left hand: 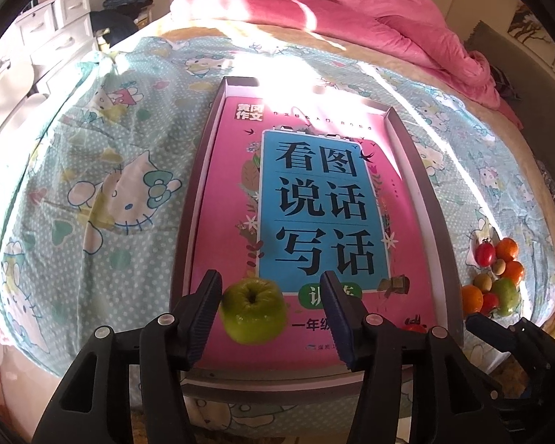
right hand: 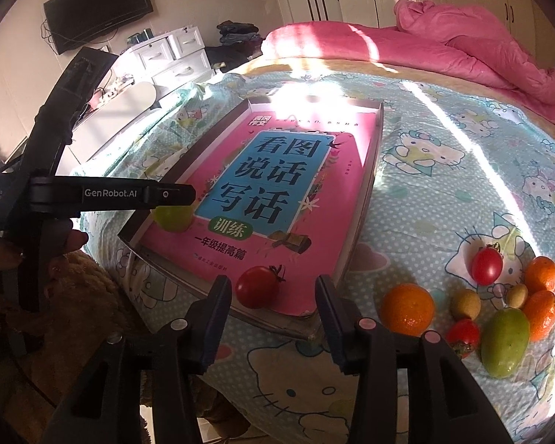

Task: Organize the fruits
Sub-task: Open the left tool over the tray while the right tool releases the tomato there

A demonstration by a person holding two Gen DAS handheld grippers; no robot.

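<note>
A bed covered with a pale blue cartoon-cat sheet (right hand: 444, 155) fills the room's middle, with a rumpled pink duvet (right hand: 462, 48) heaped at its far end. On the sheet lies a shallow grey tray (left hand: 418, 170), and inside it a large pink book (right hand: 277, 192) with a blue title panel covers nearly the whole floor of the tray.

The left gripper (left hand: 272, 312) points along the tray, its jaws spread wide. A green apple (left hand: 254, 310) sits on the book's near left corner, between those jaws; whether the left pad touches it is hard to tell from this angle.

The right gripper (right hand: 273, 301) hovers at the tray's near right corner, jaws also wide apart. A red tomato (right hand: 258, 286) rests on the book between them, touching neither finger.

To the right of the tray, directly on the sheet, the remaining fruit lies in a loose cluster: a large orange (right hand: 407, 309) nearest the tray, a second tomato (right hand: 486, 264) farther back, a small red fruit (right hand: 462, 335) beside a green mango (right hand: 505, 342), two small tangerines (right hand: 541, 273), and two little tan fruits (right hand: 465, 303) among them.
</note>
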